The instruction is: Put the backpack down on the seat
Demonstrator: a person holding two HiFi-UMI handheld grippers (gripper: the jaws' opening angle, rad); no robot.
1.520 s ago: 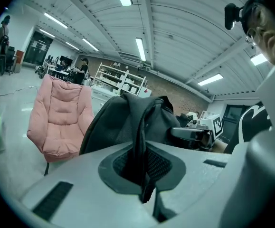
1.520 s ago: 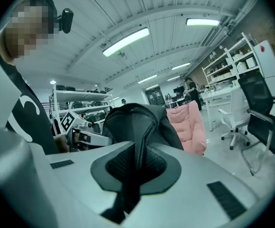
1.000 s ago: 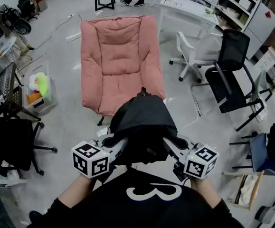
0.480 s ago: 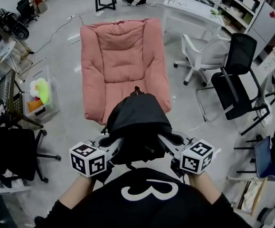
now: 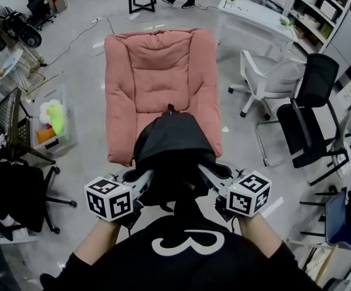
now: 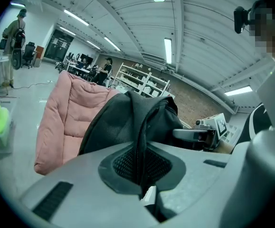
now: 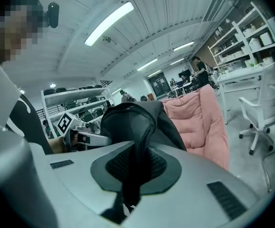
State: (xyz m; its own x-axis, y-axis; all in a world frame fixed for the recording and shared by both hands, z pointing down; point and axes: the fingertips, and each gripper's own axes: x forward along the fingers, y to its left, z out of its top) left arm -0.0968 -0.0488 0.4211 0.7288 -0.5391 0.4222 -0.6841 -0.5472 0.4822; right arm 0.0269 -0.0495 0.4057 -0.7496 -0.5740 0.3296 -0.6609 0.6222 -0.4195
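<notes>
A black backpack (image 5: 174, 153) hangs in the air between both grippers, over the front edge of a pink padded chair (image 5: 158, 77). My left gripper (image 5: 140, 182) is shut on the backpack's left strap (image 6: 139, 146). Opposite it, my right gripper (image 5: 208, 179) is shut on the right strap (image 7: 136, 167). In the left gripper view the backpack (image 6: 123, 122) rises in front of the pink chair (image 6: 61, 118); in the right gripper view the backpack (image 7: 132, 122) hides part of the chair (image 7: 201, 122). The bag's bottom is hidden from the head view.
A white office chair (image 5: 272, 77) and a black office chair (image 5: 308, 114) stand to the right of the pink chair. A white desk (image 5: 254, 14) is behind them. On the left sit a clear bin of toys (image 5: 51, 120) and a black chair (image 5: 11, 180).
The pink chair has come closer and lower in the head view; the backpack, held the same way, now overlaps more of the seat's front edge.
</notes>
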